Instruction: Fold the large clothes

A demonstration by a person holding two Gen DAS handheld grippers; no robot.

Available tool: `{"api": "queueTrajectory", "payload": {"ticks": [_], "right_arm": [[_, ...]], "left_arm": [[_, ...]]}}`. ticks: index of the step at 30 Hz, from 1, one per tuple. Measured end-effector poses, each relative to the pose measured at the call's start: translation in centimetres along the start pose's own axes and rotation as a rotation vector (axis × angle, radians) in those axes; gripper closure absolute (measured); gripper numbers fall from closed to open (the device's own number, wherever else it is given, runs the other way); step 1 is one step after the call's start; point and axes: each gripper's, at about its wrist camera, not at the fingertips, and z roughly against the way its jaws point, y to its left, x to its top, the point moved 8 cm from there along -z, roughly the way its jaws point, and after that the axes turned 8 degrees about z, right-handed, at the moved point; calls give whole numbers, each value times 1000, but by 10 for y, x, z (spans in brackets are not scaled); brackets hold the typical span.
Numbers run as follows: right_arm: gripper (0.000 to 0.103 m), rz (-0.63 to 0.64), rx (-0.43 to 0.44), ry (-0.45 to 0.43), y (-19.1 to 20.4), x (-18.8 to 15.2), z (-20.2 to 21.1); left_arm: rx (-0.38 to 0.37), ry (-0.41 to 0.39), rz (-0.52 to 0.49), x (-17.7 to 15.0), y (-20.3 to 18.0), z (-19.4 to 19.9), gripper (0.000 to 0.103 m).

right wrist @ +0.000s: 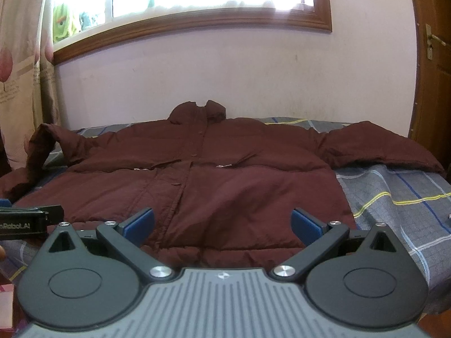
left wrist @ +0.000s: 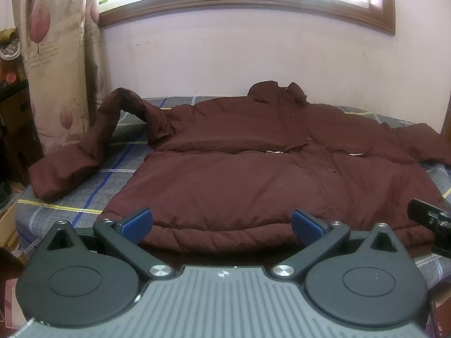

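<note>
The jacket (left wrist: 248, 152) lies front up and spread flat on the bed (left wrist: 84, 197), collar toward the wall, sleeves out to each side, so every edge is reachable. The left gripper (left wrist: 222, 225) and right gripper (right wrist: 222, 225) hover just short of the jacket's hem, fingers wide and empty, probably readied to pinch it.

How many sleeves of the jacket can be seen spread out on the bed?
2: the jacket's left sleeve is bent near the curtain; the right sleeve lies flat toward the door.
</note>
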Motion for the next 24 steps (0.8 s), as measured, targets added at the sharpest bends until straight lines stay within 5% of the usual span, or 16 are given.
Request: {"api": "queueTrajectory", "payload": {"ticks": [24], "right_arm": [[0, -9, -55, 73, -14, -12, -15]], "left_arm": [[-5, 16, -20, 2, -4, -2, 0]]}}
